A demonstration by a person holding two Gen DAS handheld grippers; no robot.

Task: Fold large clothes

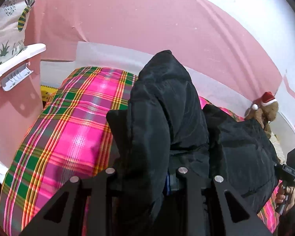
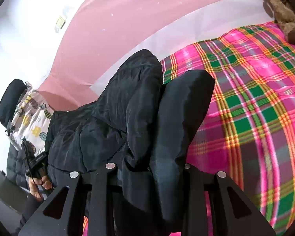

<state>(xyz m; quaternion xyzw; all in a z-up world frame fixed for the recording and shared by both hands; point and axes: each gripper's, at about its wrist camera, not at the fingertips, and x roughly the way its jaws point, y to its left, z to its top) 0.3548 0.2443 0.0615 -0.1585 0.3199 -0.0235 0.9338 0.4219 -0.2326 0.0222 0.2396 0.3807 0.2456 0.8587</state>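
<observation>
A large black padded jacket (image 1: pixel 163 106) is held up over a bed with a pink and green plaid cover (image 1: pixel 76 122). My left gripper (image 1: pixel 145 173) is shut on a bunched edge of the jacket, which hides its fingertips. In the right wrist view the same jacket (image 2: pixel 139 106) rises from my right gripper (image 2: pixel 147 169), which is also shut on a fold of it. The jacket stretches between both grippers and sags toward the cover (image 2: pixel 255 98). The right gripper's body and the hand holding it show in the left wrist view (image 1: pixel 289 177).
A brown plush toy with a red hat (image 1: pixel 265 106) sits at the bed's far corner by the pink wall (image 1: pixel 147 19). A pineapple-print cushion (image 1: pixel 9 19) and a white plastic frame (image 1: pixel 15 63) stand at the left.
</observation>
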